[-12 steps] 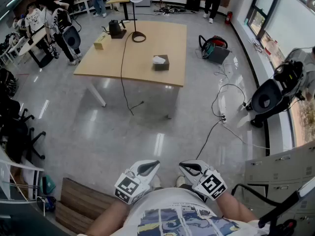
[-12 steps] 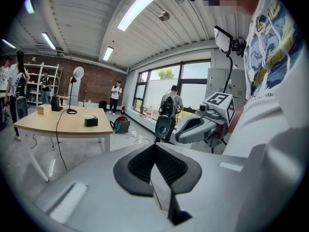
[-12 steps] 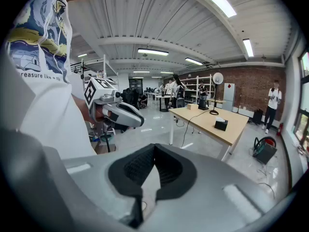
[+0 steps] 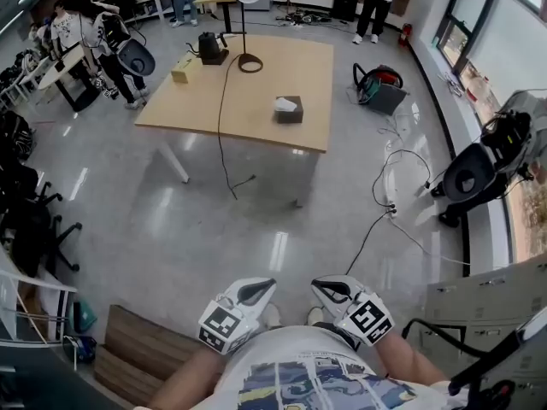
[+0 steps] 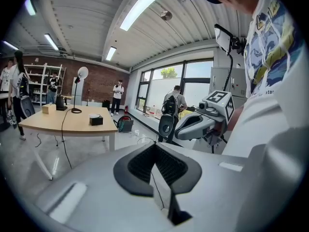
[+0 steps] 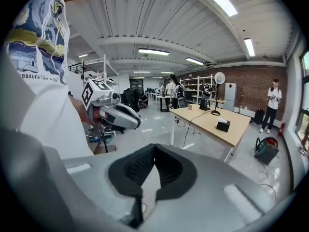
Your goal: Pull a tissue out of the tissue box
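Both the left gripper (image 4: 270, 284) and right gripper (image 4: 317, 284) are pressed closed, empty; the tissue box (image 4: 291, 112) on the desk (image 4: 265, 84) lies far ahead, so approach before opening.

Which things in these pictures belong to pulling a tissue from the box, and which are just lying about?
For the job:
tissue box on the table
tissue poking out of it
left claw and right claw, both shut and empty

Lying about:
lamp
black kettle
cardboard box
red machine on the floor
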`<state>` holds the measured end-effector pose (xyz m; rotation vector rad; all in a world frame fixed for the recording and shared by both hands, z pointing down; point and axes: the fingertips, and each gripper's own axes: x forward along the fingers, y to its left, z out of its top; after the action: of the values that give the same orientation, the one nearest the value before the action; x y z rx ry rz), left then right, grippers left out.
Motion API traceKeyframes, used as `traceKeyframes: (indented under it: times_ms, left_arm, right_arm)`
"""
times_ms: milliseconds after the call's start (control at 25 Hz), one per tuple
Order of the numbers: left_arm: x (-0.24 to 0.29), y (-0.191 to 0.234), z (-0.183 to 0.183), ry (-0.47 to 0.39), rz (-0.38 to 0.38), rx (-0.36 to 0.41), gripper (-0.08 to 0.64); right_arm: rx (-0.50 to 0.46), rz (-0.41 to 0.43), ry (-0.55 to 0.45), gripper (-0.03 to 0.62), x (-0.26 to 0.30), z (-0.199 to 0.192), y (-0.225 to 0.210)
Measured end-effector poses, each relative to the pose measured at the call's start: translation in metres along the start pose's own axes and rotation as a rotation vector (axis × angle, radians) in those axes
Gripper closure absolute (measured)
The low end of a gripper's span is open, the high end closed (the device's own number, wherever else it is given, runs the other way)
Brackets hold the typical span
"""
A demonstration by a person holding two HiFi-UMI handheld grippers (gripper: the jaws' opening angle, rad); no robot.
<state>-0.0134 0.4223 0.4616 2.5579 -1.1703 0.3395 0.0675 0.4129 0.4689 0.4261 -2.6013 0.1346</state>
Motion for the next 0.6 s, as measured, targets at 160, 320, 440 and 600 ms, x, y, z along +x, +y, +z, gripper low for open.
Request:
traceKeyframes:
  times_ms: [160, 320, 440, 600]
  left_arm:
    - [-0.005, 0.010, -0.001, -0.015, 0.019, -0.001, 0.555]
    - [-0.006, 0.019, -0.003, -0.018, 0.025, 0.005, 0.555]
    - [-0.004, 0.023, -0.005, -0.013, 0.023, 0.016, 0.555]
    - [0.007, 0.030, -0.006, -0.002, 0.009, 0.005, 0.555]
  right_arm:
    - [0.011, -0.022, 0.004, 0.589, 0.009, -0.001, -0.004]
    - [0.019, -0.025, -0.001, 0.589, 0.016, 0.008, -0.001]
    - [0.030, -0.038, -0.004, 0.589, 0.017, 0.010, -0.003]
    - [0.044, -0.035, 0.005, 0.589, 0.020, 0.008, -0.008]
